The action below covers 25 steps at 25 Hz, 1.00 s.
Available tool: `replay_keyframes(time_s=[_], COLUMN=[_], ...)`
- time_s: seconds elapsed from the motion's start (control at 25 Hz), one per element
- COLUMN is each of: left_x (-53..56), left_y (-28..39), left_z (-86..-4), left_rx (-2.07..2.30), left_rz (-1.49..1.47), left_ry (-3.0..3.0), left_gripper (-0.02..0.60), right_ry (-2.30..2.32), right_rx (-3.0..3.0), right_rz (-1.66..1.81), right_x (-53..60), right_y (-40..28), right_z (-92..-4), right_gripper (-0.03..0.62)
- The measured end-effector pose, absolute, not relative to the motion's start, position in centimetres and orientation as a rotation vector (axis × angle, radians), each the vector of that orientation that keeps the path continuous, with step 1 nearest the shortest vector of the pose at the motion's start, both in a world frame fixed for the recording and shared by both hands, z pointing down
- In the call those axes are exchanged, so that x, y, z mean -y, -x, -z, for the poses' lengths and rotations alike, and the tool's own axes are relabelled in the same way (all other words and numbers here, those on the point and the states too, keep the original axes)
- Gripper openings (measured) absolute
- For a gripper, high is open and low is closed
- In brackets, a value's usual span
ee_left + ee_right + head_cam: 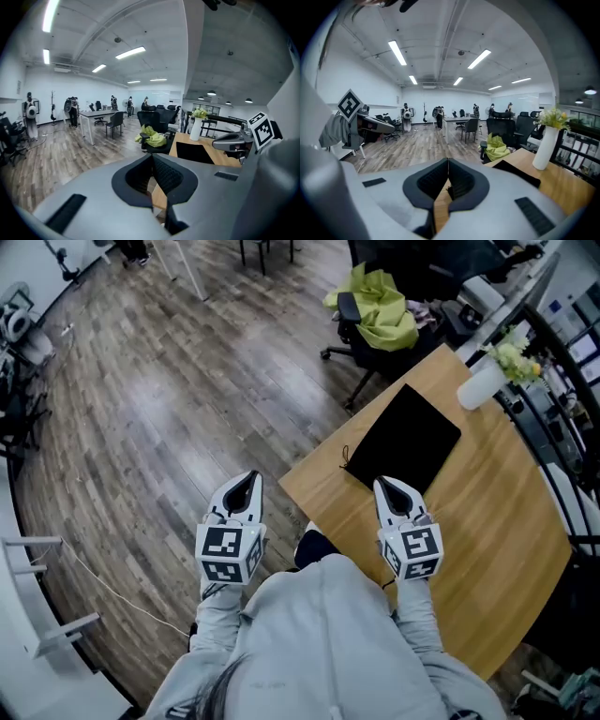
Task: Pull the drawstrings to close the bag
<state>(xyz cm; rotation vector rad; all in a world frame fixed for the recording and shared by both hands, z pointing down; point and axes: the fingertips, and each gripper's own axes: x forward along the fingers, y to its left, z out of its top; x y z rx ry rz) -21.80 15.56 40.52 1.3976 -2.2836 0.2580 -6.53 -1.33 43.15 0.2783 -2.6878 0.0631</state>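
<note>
Lying flat on the wooden table point(487, 521), the black bag point(405, 439) trailed a drawstring point(345, 457) at its near corner, while the left gripper point(249, 480) over the floor and the right gripper point(384, 486) near the bag's edge had their jaws pressed together, empty.

A wooden bench point(487, 549) stands on a grey-brown plank floor point(169, 399). Near its far corner, a white vase point(481, 387) stands upright and holds pale flowers point(514, 357). Just beyond the bench, a black office chair point(361, 334) carries a crumpled yellow-green cloth point(380, 310). A thin white cable point(112, 592) trails across the floor.
</note>
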Motion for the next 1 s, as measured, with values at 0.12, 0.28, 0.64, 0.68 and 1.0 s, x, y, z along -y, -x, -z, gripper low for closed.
replay_keyframes(time_s=[0.12,0.28,0.64,0.68,1.0], left_x=[-10.5,-4.6,3.3,3.9,6.6], left_y=[22.1,21.1,17.1,16.7,14.7], left_z=[-40.3,-40.2,-39.3,-39.2,-39.4], left_rx=[2.206,2.095,1.828,1.8,1.604], left_rz=[-0.293,-0.335,-0.418,-0.425,-0.479], left_ry=[-1.536,-1.701,-2.023,-2.051,-2.213], left_gripper=[0.026,0.027,0.028,0.027,0.027], right_ry=[-0.439,-0.64,-1.076,-1.118,-1.391], right_rx=[2.672,2.635,2.493,2.475,2.342], right_rz=[-0.084,-0.113,-0.216,-0.229,-0.295], right_x=[4.9,8.5,10.1,10.0,8.4], right_y=[5.0,1.8,-6.5,-7.2,-11.0], right_z=[-42.7,-42.3,-41.5,-41.5,-40.7], right_gripper=[0.023,0.023,0.023,0.023,0.023])
